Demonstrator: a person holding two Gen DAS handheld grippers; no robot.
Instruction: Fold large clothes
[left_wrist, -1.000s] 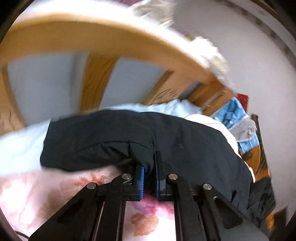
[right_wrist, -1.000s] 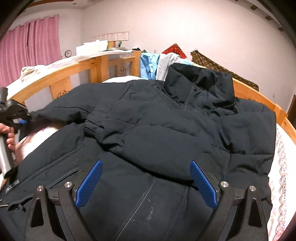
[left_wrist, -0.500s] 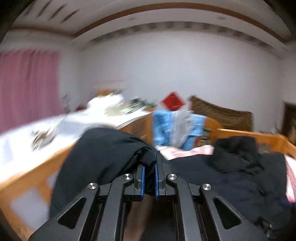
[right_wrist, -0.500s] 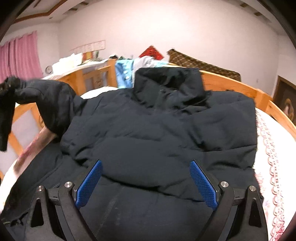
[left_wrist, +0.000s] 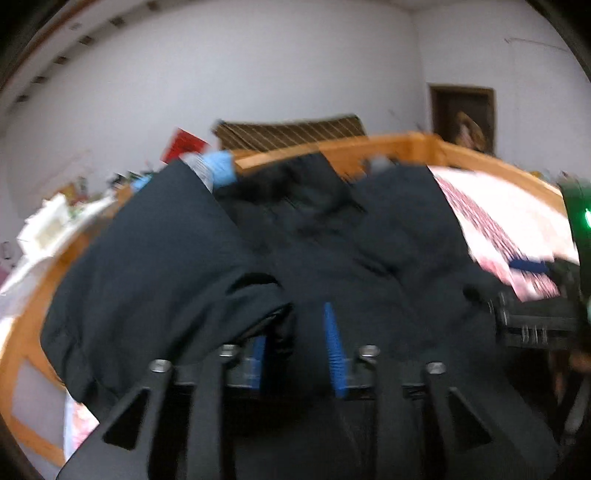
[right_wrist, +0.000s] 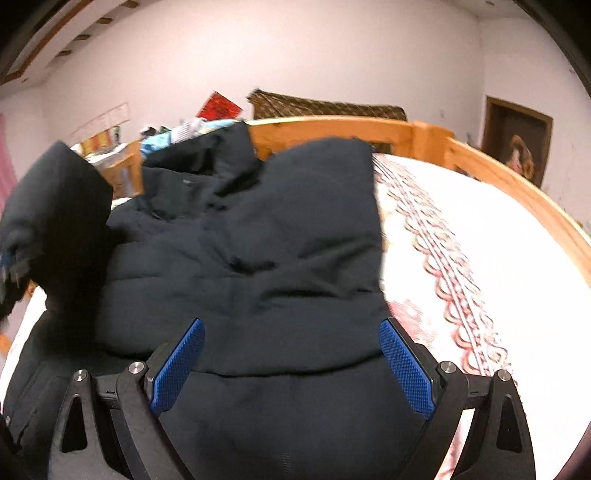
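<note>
Wooden rails (right_wrist: 332, 129) frame the bed (right_wrist: 480, 258) on which the dark padded jacket (right_wrist: 258, 240) is spread, collar towards the far rail. Its sleeve (left_wrist: 159, 258) is draped over the left gripper (left_wrist: 297, 343), whose jaws have just been opening, cloth loose between them. The right gripper (right_wrist: 291, 365) is held wide apart above the hem, empty.

You have carried the left sleeve (left_wrist: 155, 266) from the bed's wooden rail (left_wrist: 399, 142) across onto the jacket (right_wrist: 258, 258) body, where it now drapes over the left gripper (left_wrist: 295, 350). Its jaws, clamped on the cuff a second ago, have just been opening, cloth still between them. Your right gripper (right_wrist: 291, 362) has shifted toward the jacket's right edge.
</note>
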